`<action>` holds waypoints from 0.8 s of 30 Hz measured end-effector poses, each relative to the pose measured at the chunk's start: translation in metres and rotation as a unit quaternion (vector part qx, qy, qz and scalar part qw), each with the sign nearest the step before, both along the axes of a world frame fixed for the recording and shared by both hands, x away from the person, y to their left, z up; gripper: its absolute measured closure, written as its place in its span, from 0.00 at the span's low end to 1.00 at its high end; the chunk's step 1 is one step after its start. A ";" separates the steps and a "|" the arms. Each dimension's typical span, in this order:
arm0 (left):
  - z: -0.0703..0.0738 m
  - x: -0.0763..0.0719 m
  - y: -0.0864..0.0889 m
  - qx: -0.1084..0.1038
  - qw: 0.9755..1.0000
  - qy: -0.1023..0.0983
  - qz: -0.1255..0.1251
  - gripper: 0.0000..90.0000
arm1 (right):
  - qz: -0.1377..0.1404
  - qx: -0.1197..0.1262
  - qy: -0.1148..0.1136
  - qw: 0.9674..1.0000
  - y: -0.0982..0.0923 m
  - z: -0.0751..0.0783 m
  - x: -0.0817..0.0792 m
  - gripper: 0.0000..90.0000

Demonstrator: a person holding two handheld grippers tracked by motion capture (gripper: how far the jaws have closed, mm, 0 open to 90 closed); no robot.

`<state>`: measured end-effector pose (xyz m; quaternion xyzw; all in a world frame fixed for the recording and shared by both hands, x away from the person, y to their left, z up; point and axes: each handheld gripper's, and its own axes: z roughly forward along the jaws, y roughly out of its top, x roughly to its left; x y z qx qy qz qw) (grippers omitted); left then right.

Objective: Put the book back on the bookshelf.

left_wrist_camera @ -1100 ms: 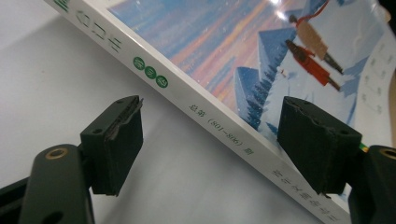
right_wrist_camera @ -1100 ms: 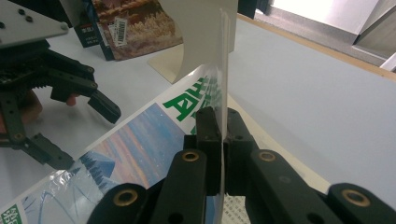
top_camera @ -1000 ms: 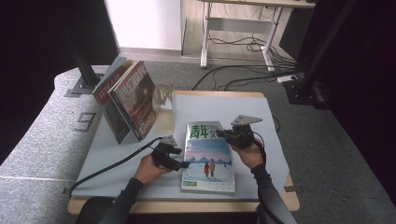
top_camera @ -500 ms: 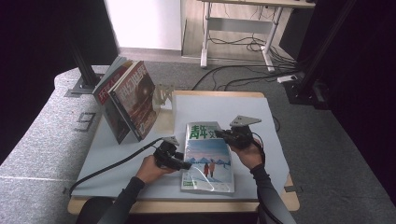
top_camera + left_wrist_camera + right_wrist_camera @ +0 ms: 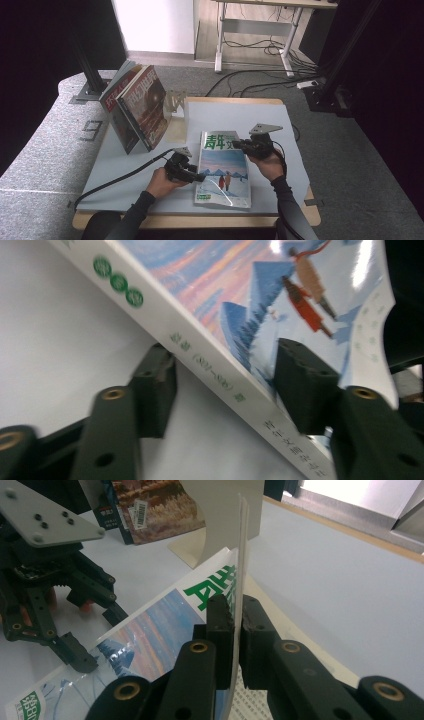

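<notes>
A magazine [image 5: 223,172] with a snowy blue cover lies flat on the table, mid-front. My right gripper [image 5: 237,145] is shut on the cover's upper right edge. In the right gripper view the thin cover [image 5: 240,555] stands curled up between the pads. My left gripper [image 5: 200,176] is at the magazine's left side. In the left gripper view its jaws straddle the white spine [image 5: 220,375], one jaw on the table and one over the cover. These jaws have just been closing, and a gap still shows beside the spine. The left gripper [image 5: 97,640] also appears at the left of the right gripper view.
Several magazines [image 5: 142,105] lean upright at the table's back left against a beige bookend [image 5: 177,115]. The pale table top [image 5: 270,112] is bare behind and to the right of the magazine. Cables and a desk frame [image 5: 255,30] lie on the floor beyond.
The left gripper's jaws have narrowed around the magazine's spine. Both hands stay where they were, and the right gripper keeps its hold on the cover.
</notes>
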<state>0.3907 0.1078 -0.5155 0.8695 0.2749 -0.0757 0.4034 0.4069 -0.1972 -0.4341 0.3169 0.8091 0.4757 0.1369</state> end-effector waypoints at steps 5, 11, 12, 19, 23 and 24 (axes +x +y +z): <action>0.002 -0.005 -0.001 -0.012 1.000 -0.013 -0.008 0.56 | -0.015 0.000 0.003 1.000 -0.004 -0.003 0.003 0.95; 0.005 -0.009 -0.001 -0.018 0.999 -0.035 -0.016 0.57 | -0.022 0.009 -0.002 1.000 -0.006 -0.001 0.002 0.96; 0.006 -0.009 -0.001 -0.020 0.999 -0.039 -0.017 0.57 | -0.022 0.012 -0.006 1.000 -0.007 0.001 0.002 0.96; 0.012 -0.012 0.001 -0.019 0.998 -0.065 -0.014 0.60 | -0.025 0.017 -0.020 0.999 -0.009 0.009 0.001 0.96; 0.017 -0.013 0.002 -0.014 0.996 -0.087 -0.002 0.61 | -0.028 0.019 -0.026 0.999 -0.008 0.011 0.001 0.96; 0.018 -0.013 0.003 -0.012 0.996 -0.094 0.001 0.62 | -0.028 0.019 -0.029 0.999 -0.008 0.013 0.001 0.96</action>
